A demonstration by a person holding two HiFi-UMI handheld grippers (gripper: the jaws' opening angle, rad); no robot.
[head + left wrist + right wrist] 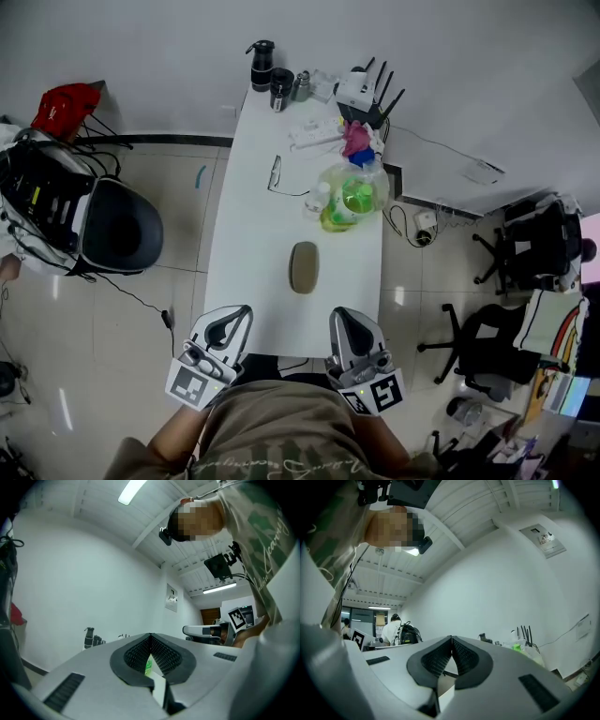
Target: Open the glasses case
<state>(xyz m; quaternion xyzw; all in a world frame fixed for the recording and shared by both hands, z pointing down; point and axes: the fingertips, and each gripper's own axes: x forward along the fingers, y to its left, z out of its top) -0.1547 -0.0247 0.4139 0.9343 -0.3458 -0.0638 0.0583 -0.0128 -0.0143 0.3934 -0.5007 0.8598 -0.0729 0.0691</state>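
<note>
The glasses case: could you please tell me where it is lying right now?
In the head view, the glasses case lies mid-width on the white table, toward its near end, just this side of the clear bag holding green items.

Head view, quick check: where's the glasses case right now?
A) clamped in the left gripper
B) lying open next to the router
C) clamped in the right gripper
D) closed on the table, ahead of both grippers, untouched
D: the glasses case lies closed on the white table, clear of the left gripper and right gripper, whose jaws are together with nothing between them.
</note>
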